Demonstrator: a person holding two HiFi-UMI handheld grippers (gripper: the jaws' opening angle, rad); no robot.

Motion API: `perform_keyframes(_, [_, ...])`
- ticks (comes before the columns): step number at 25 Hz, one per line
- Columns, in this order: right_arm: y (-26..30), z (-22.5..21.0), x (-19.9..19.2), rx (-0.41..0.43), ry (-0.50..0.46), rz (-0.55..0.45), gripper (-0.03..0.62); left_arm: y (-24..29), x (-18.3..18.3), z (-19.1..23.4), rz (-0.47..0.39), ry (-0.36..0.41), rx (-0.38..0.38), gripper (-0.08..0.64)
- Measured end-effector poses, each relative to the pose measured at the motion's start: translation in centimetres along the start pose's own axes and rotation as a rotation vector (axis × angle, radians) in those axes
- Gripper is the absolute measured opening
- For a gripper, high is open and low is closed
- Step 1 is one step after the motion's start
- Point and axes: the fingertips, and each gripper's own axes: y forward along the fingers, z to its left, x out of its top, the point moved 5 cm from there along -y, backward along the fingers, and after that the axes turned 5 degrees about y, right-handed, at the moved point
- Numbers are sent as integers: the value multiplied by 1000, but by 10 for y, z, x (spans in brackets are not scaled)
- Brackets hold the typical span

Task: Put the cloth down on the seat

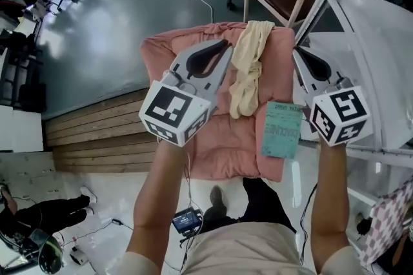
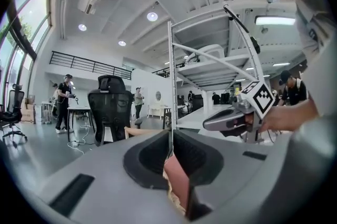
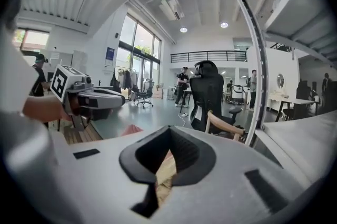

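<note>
Our left gripper point(image 1: 226, 44) hovers over the pink seat cushion point(image 1: 174, 51), fingers clenched on nothing; our right gripper point(image 1: 298, 53), at the cushion's right edge, is likewise clenched and empty. We see the cream cloth point(image 1: 248, 70) lying bunched between them, its far end at the back edge, so we judge a brushing finger could drag it off

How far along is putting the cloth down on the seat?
Looks done: the cream cloth lies loose on the pink seat cushion. In hand: nothing; the left hand-held gripper and right hand-held gripper hover above, jaws together and empty. Left: seemingly only drawing both away.
</note>
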Motion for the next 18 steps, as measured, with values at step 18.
perform_keyframes(18, [-178,186,82,131,-82,-133,-8,-237,135,-104,-91,154,-10,26])
